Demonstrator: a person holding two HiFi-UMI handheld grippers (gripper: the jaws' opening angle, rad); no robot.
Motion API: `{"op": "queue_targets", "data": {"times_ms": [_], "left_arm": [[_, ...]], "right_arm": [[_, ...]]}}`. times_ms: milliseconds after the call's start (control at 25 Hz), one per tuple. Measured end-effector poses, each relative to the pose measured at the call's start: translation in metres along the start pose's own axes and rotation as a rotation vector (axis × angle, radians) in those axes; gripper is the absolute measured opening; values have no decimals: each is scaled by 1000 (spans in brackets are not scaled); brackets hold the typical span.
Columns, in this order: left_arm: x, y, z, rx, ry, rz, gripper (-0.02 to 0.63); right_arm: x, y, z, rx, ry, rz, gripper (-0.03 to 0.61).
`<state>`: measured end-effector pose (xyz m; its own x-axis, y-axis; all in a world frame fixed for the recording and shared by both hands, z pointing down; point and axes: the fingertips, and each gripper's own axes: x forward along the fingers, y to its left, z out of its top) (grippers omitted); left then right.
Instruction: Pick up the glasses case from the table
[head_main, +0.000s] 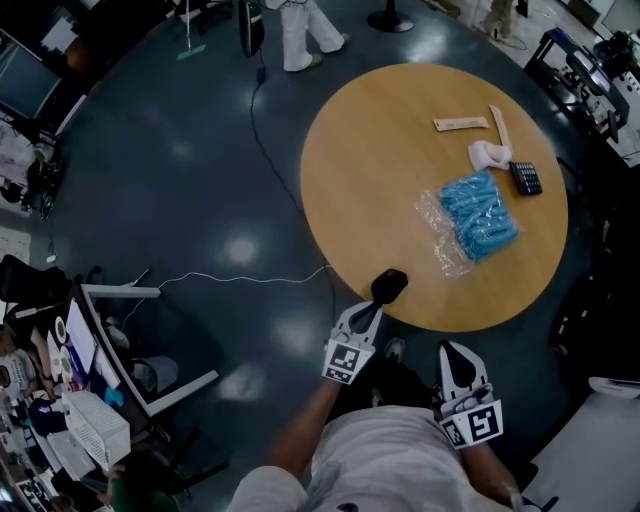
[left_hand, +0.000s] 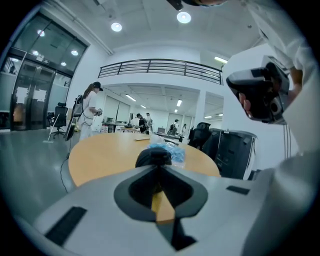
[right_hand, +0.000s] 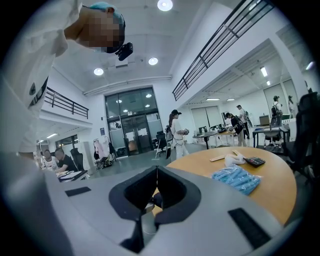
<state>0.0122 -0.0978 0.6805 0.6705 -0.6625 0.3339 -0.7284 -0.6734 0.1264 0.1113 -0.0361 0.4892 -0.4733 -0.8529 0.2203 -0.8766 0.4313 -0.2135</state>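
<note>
Black glasses case (head_main: 390, 285) in left claw (head_main: 374, 307), long axis along claw's line.

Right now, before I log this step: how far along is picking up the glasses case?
Done: the left gripper is shut on the glasses case, as the left gripper view shows. In hand: the case hangs over the round table's near edge and looks raised off the wood. Left: probably only carrying it clear. The right gripper is shut, empty, off the table.
</note>
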Motion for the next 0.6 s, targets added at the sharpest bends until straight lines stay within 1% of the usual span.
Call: {"op": "queue_targets", "data": {"times_ms": [160, 280, 360, 440, 600], "left_arm": [[-3, -5, 16, -43, -38, -7, 26], [-11, -6, 27, -82, -70, 13, 26], [-19, -8, 38, -87, -93, 28, 26], [-30, -12, 59, -90, -121, 39, 26], [-61, -15, 116, -94, -194, 82, 26]], "right_arm": [[-2, -4, 2, 1, -11, -7, 17], [-3, -7, 6, 2, -28, -14, 16], [-4, -9, 10, 1, -42, -16, 17], [-7, -11, 16, -2, -58, -17, 16], [-8, -13, 31, -11, -101, -16, 17]]}}
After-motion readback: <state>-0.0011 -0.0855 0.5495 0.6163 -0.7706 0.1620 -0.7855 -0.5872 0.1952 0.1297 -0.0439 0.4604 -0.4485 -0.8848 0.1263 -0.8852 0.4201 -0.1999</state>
